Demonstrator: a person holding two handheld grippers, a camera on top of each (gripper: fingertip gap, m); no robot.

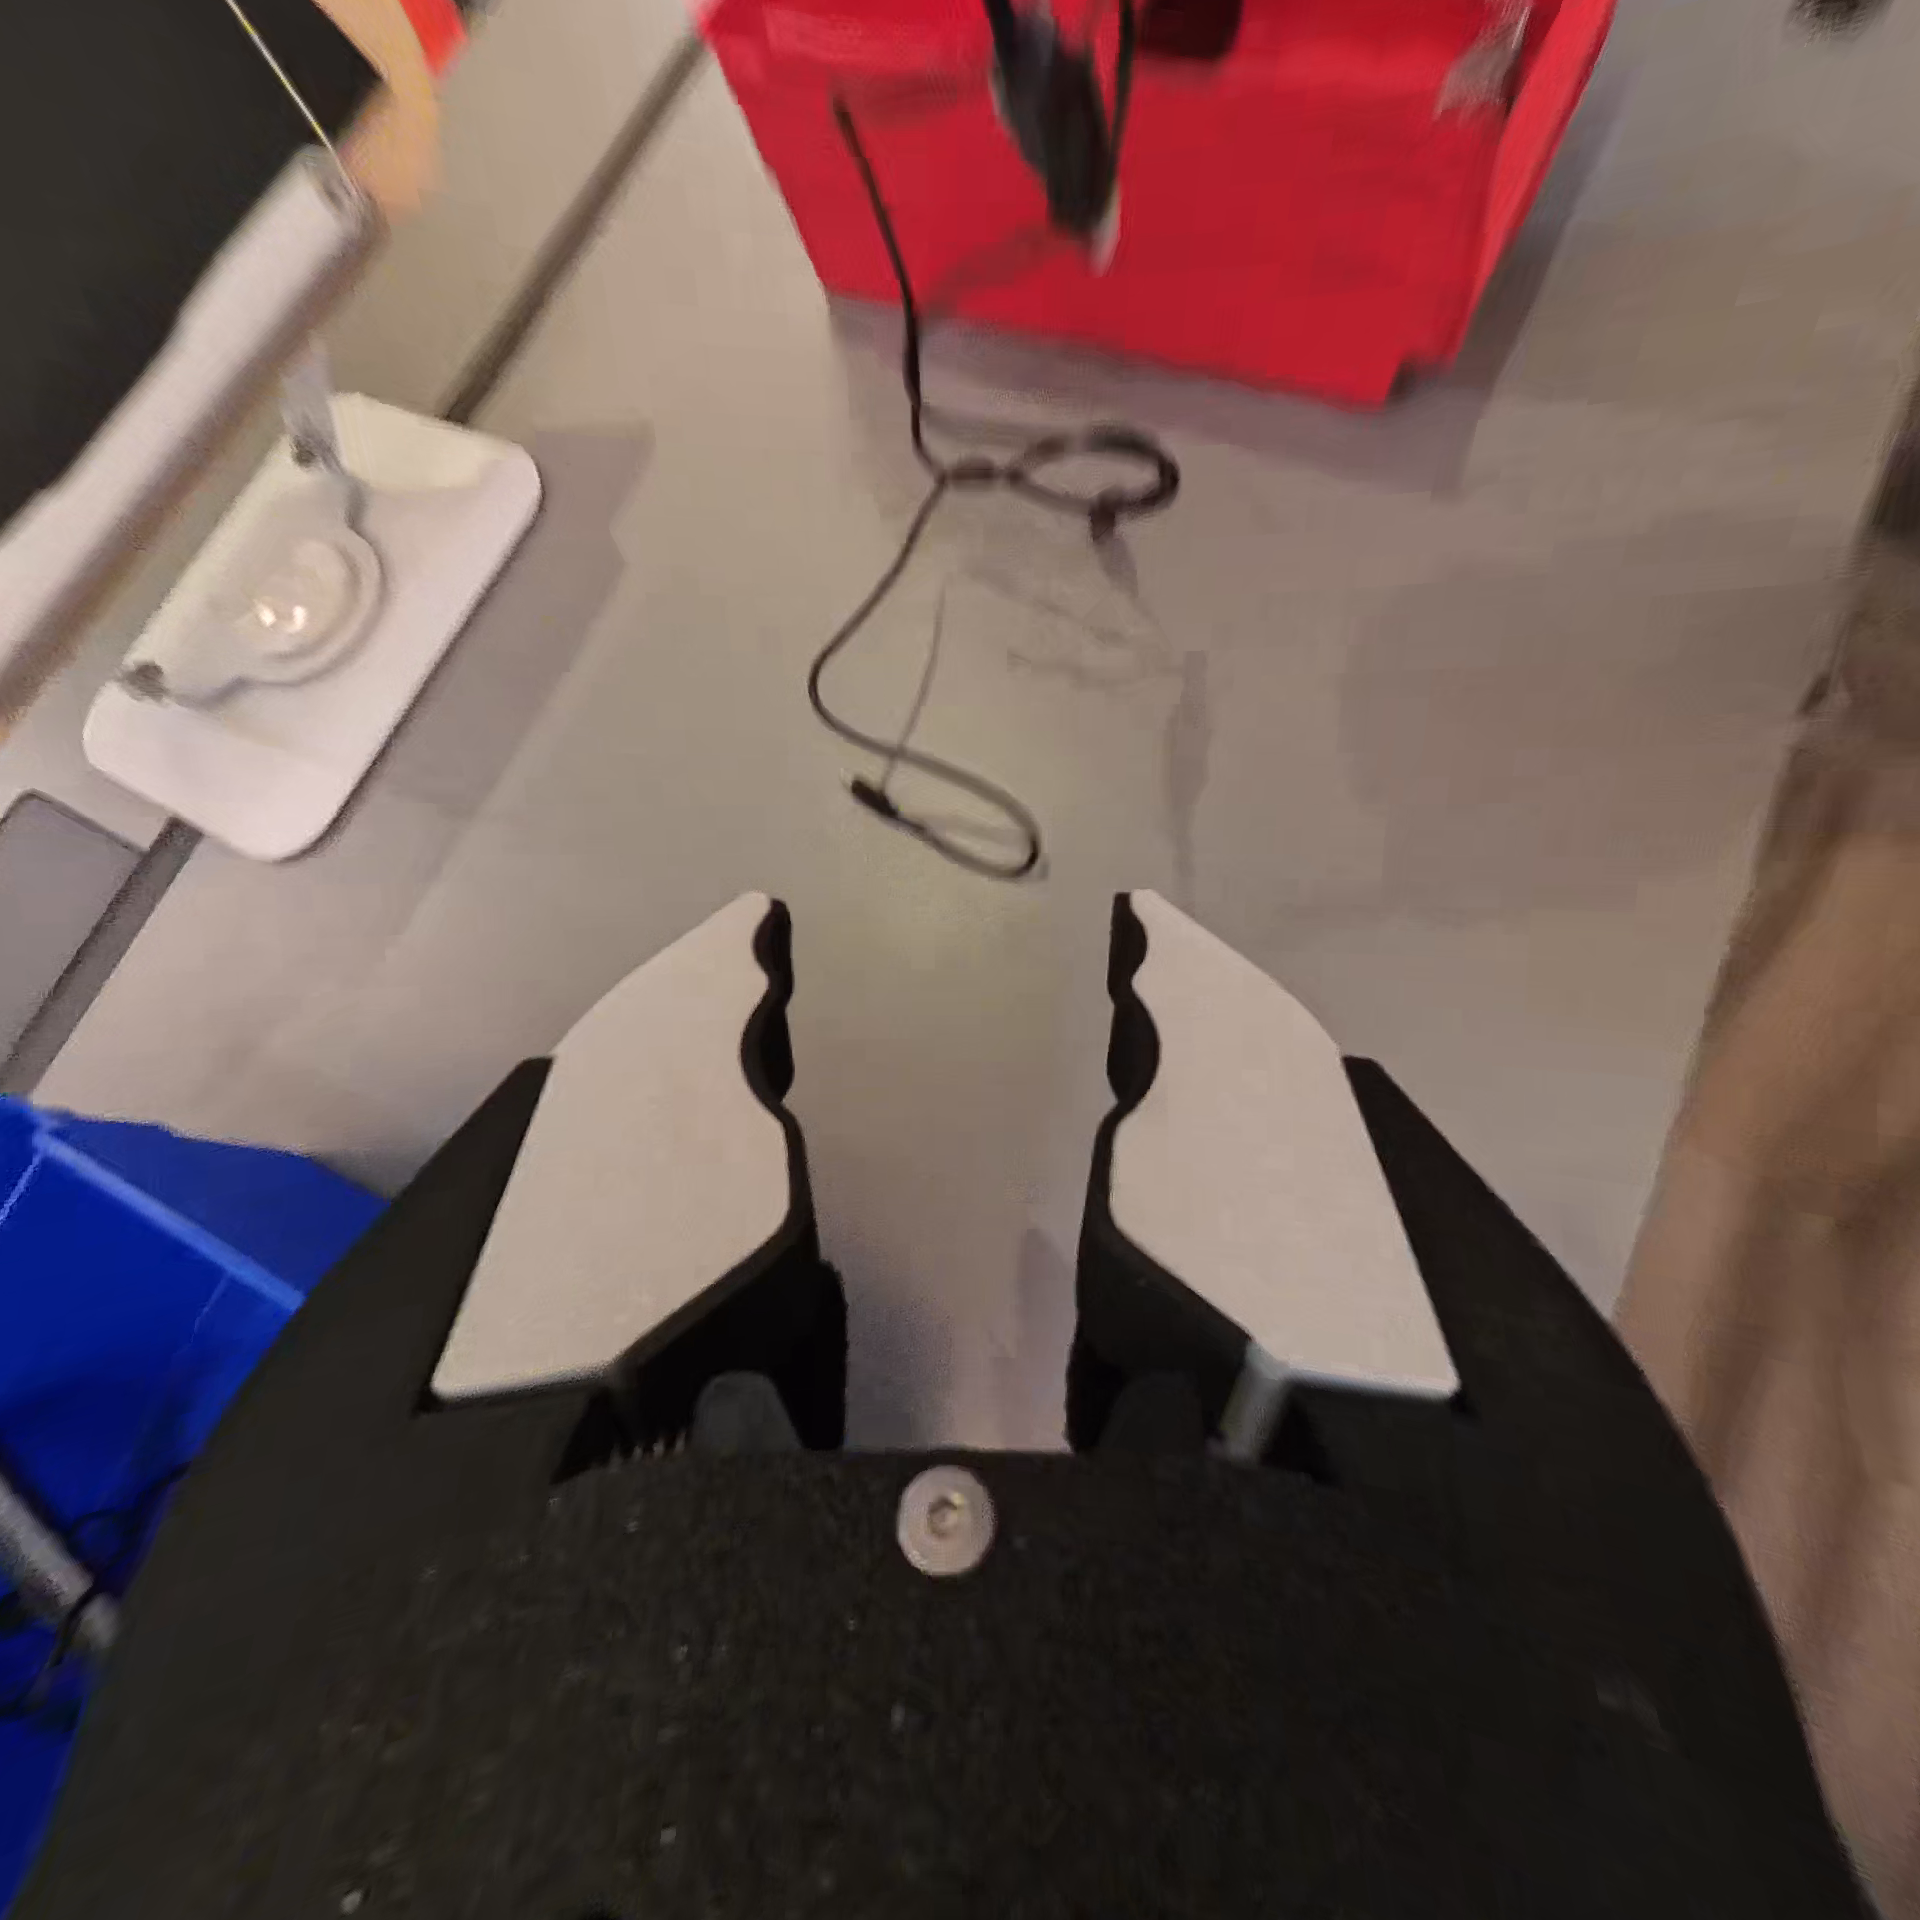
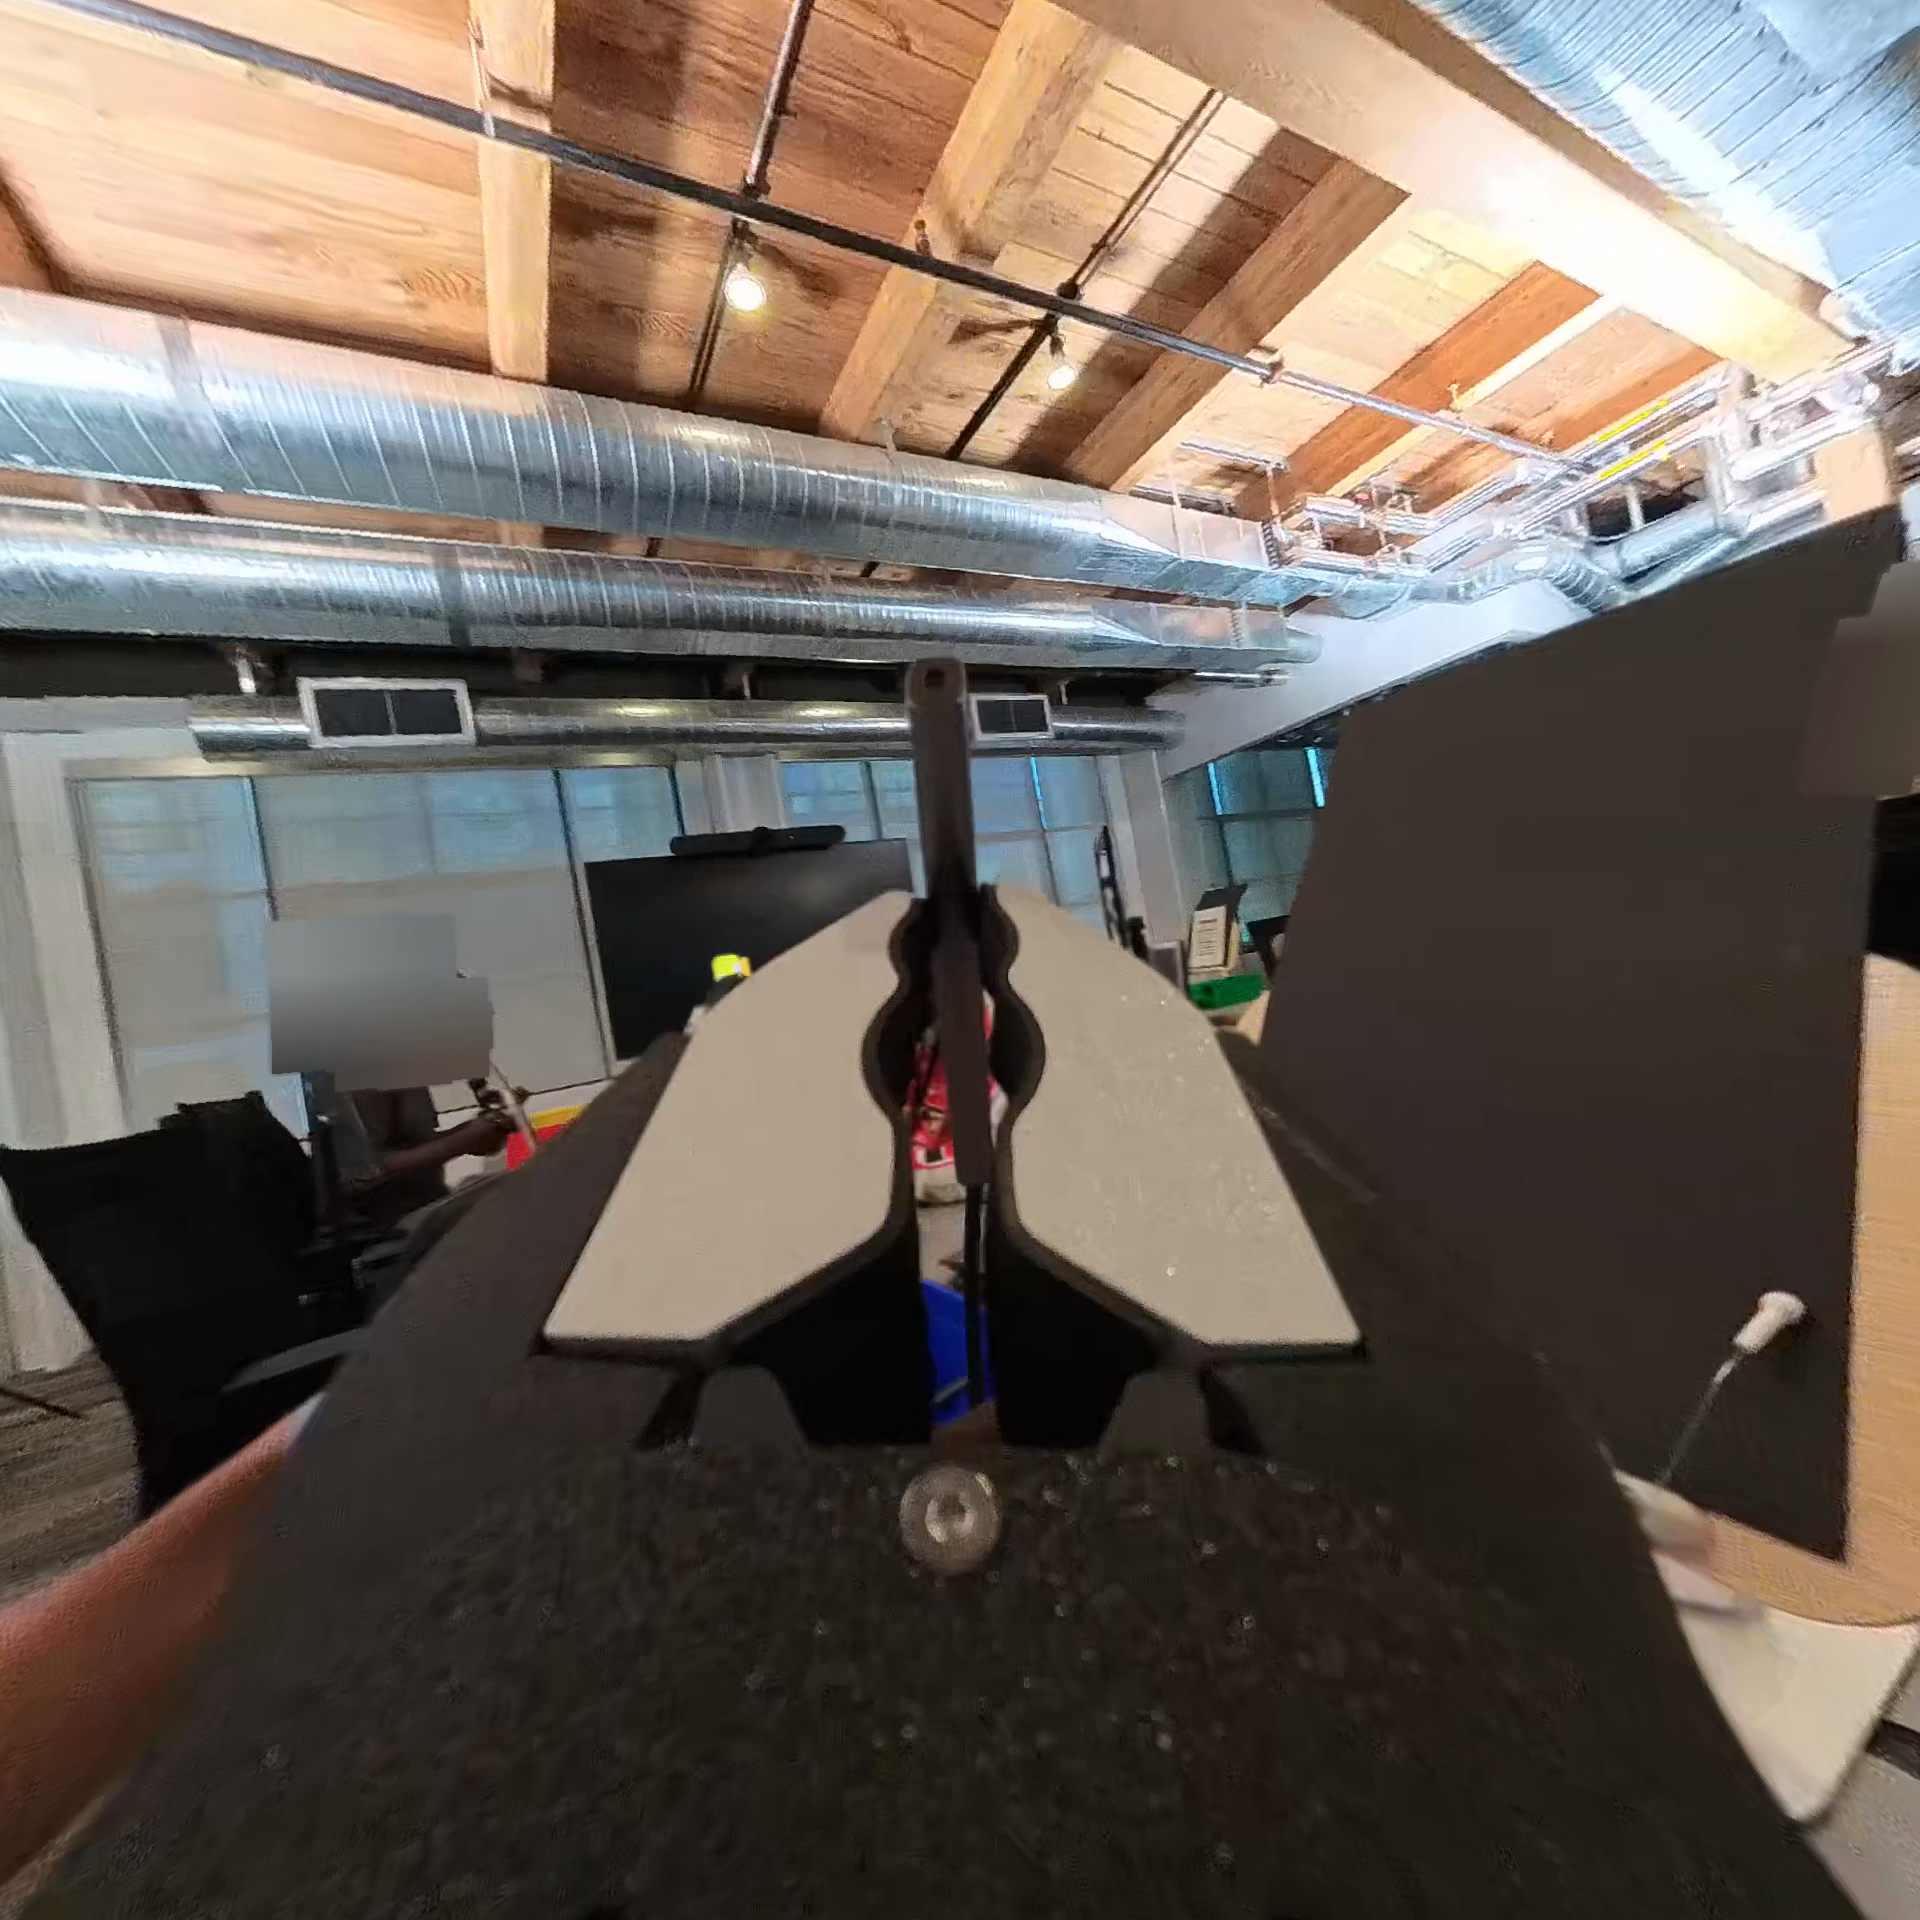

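Note:
My left gripper [image 1: 951, 914] is open and empty above a grey table [image 1: 1351, 831]. A thin black cable [image 1: 914, 644] lies looped on the table just ahead of its fingertips and runs up toward a red bin [image 1: 1195, 208]. My right gripper [image 2: 951, 904] points upward toward the ceiling and is shut on a dark grey stick-like part [image 2: 951, 935] that stands up between the fingers. A thin black cable [image 2: 971, 1299] hangs from its lower end. Blurred dark things [image 1: 1060, 125] hang in front of the red bin.
A white stand base [image 1: 312, 623] with a metal clamp sits at the left by a dark screen. A blue bin [image 1: 135, 1351] is at the lower left. A black panel [image 2: 1579, 1039] stands at the right. A person [image 2: 416, 1132] and a black chair [image 2: 208, 1247] are farther off.

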